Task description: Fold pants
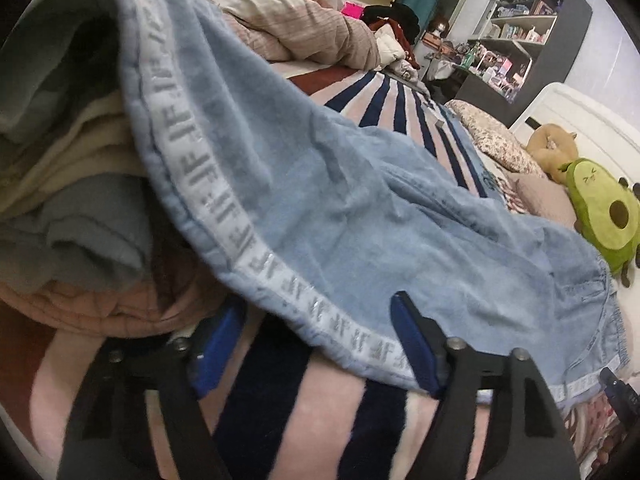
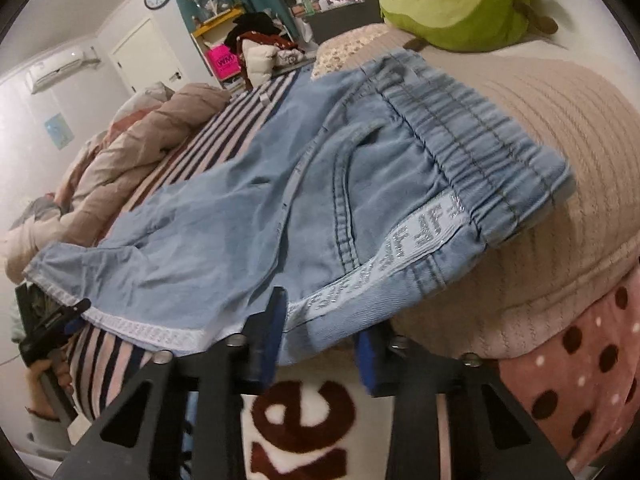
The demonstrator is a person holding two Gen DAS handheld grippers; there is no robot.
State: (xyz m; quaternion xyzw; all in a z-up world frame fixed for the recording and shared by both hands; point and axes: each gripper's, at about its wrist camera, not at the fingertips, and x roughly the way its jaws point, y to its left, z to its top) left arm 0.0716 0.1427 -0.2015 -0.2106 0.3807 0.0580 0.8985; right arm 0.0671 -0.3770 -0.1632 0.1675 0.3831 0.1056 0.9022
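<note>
Lying stretched across the striped blanket (image 1: 384, 108), the pants (image 1: 320, 200) are light blue denim with a white lettered band (image 1: 240, 248) down the outer seam. Their leg end runs up against a pile of folded clothes (image 1: 60, 184), and their waistband (image 2: 480, 136) rests on a ribbed beige cushion (image 2: 560, 128) at the other end.

The left gripper (image 1: 316, 344) sits at the near edge of the pants, low on the leg. Its fingers (image 1: 416, 344) are spread wide apart, one on each side of the lettered band, with the fabric edge between them but not pinched. The right gripper (image 2: 320, 340) sits at the near edge of the pants below the waistband. Its jaws are also parted, the left finger (image 2: 268, 336) against the hem by the band and the other just under the fabric edge; nothing is clamped.

Beyond the pants, an avocado plush (image 2: 460, 4) lies past the cushion. A polka-dot cloth (image 2: 580, 380) is beside the cushion, nearer the right gripper. A rumpled quilt (image 2: 140, 148) is heaped on the far side of the pants. In the right wrist view, the left gripper (image 2: 52, 324) shows at the leg end.
</note>
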